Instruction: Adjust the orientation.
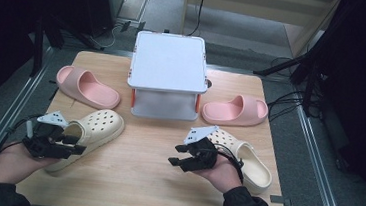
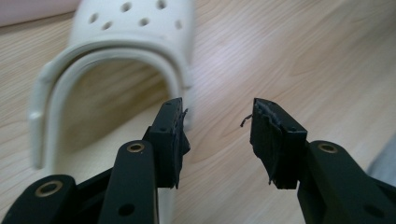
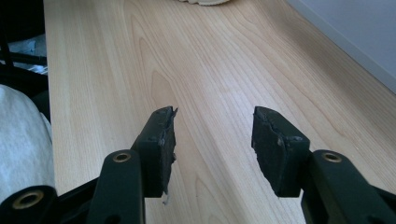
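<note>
Wooden table [image 1: 157, 146] mid-frame in high view, white lidded box [image 1: 167, 76] w/ orange clips at upper center. Two pink slides: one upper left [image 1: 87, 87], one right of the box [image 1: 235, 110]. Two cream clogs lower down — left clog [image 1: 90, 132] at lower left, toe pointing up-right; right clog [image 1: 246, 161] at lower right, partly behind the right hand [image 1: 222, 174]. Left gripper [image 1: 74, 148] sits lower left, held by the left hand [image 1: 13, 161], over the heel end of the left clog; jaws point right. In left gripper view the left gripper [image 2: 217, 135] is released, jaws spread w/ bare wood between them, nothing held; the clog's heel strap and opening [image 2: 112, 60] fill upper left of that frame, and the left jaw overlaps the clog's rim — can't tell if it touches. Right gripper [image 1: 176, 161] at lower center-right in high view, pointing left, just beside the right clog, not on it. In right gripper view the right gripper [image 3: 212, 140] is also released, pads apart, only table grain [image 3: 210, 60] between; box's pale wall [image 3: 359, 32] at upper right, a sliver of cream clog [image 3: 205, 2] at top edge, grey-white fabric [image 3: 21, 140] at lower left.
</note>
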Available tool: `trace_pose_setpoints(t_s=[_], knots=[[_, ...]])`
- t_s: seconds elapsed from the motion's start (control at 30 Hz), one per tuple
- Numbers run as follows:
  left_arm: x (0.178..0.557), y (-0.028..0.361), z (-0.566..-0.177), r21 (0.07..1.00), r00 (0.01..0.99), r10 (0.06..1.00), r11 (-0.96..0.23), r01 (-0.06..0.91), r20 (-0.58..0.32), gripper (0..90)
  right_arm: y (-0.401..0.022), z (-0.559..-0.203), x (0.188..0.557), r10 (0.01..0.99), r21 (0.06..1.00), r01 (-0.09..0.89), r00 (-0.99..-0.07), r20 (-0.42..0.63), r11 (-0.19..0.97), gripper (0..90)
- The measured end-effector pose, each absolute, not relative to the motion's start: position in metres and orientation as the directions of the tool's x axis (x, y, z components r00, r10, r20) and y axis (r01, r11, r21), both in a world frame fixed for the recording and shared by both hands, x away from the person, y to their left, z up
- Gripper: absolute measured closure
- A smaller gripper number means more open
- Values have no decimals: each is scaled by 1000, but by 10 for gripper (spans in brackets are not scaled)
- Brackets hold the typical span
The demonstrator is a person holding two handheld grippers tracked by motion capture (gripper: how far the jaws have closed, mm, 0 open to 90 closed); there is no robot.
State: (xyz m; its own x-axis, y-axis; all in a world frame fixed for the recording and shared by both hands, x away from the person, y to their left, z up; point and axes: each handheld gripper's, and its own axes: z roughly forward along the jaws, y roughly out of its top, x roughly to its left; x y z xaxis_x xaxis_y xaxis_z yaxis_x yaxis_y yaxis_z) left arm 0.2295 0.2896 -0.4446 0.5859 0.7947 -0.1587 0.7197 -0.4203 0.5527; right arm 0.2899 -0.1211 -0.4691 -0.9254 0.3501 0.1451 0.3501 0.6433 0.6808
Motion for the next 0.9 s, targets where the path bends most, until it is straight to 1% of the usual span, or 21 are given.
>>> trace_pose_setpoints(t_s=[0.07,0.17,0.4,0.5,0.53,0.57,0.6,0.63,0.67,0.7,0.77,0.83,0.9], knots=[[234,296,-449,532,568,813,-427,732,-129,528,-122,-469,290,351,681,348,-926,141,644,497],[239,300,-458,515,552,824,-419,748,-131,521,-123,-470,290,353,683,348,-925,139,643,496],[255,297,-474,498,560,821,-440,747,-114,526,-127,-471,289,368,679,357,-920,136,642,493],[258,294,-476,501,578,807,-453,738,-121,550,-128,-471,288,373,678,361,-918,136,641,492],[259,292,-477,500,586,802,-463,732,-117,604,-129,-471,288,379,677,364,-916,135,640,488],[259,291,-477,500,598,794,-476,724,-110,604,-129,-471,288,379,677,364,-916,135,640,488],[259,289,-477,505,614,782,-490,711,-105,639,-130,-472,287,380,675,366,-915,136,640,487],[259,287,-476,516,625,775,-501,695,-88,717,-131,-472,287,388,676,372,-911,136,637,487],[259,287,-476,516,625,775,-501,695,-88,747,-132,-472,287,390,675,373,-911,135,636,486],[259,286,-474,526,625,777,-503,686,-73,759,-133,-472,287,391,676,373,-911,134,636,486],[260,287,-473,523,622,778,-494,695,-91,766,-134,-472,286,395,675,377,-908,136,634,486],[261,288,-472,525,621,779,-495,693,-86,767,-135,-472,286,397,676,377,-908,134,633,486],[261,287,-463,546,607,793,-489,680,-47,771,-136,-472,286,401,678,377,-907,131,631,486]])
